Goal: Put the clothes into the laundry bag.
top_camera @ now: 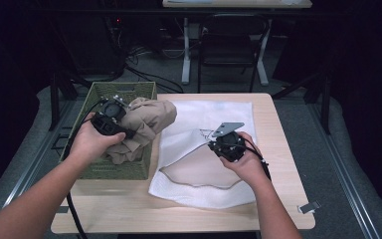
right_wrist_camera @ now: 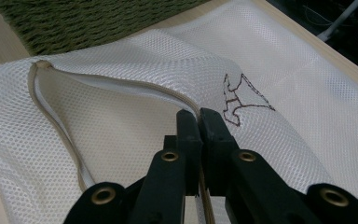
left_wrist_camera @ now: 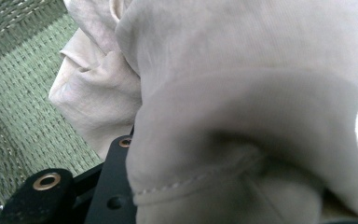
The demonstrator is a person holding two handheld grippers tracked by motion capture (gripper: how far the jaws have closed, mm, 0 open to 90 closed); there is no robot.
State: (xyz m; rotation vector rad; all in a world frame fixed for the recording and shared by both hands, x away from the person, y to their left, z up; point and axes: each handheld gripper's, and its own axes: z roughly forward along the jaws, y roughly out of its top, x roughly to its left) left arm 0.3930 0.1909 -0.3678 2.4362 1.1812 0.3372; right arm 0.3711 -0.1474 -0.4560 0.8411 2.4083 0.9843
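Note:
A bunched beige garment (top_camera: 146, 124) hangs over the green woven basket (top_camera: 124, 172) at the table's left. My left gripper (top_camera: 124, 132) is shut on it. In the left gripper view the beige cloth (left_wrist_camera: 242, 112) drapes over the jaws and hides their tips. A white mesh laundry bag (top_camera: 204, 191) lies flat on the table, its zipped mouth gaping toward the basket. My right gripper (top_camera: 218, 141) is shut on the upper edge of that mouth. In the right gripper view its jaws (right_wrist_camera: 199, 116) pinch the mesh at the zipper seam (right_wrist_camera: 121, 86), holding it raised.
The basket wall (right_wrist_camera: 74, 23) stands just left of the bag's mouth. Bare wooden table (top_camera: 278, 149) runs along the right and front. A small metal clip (top_camera: 309, 206) lies at the front right corner. A black chair (top_camera: 229, 40) stands beyond the table.

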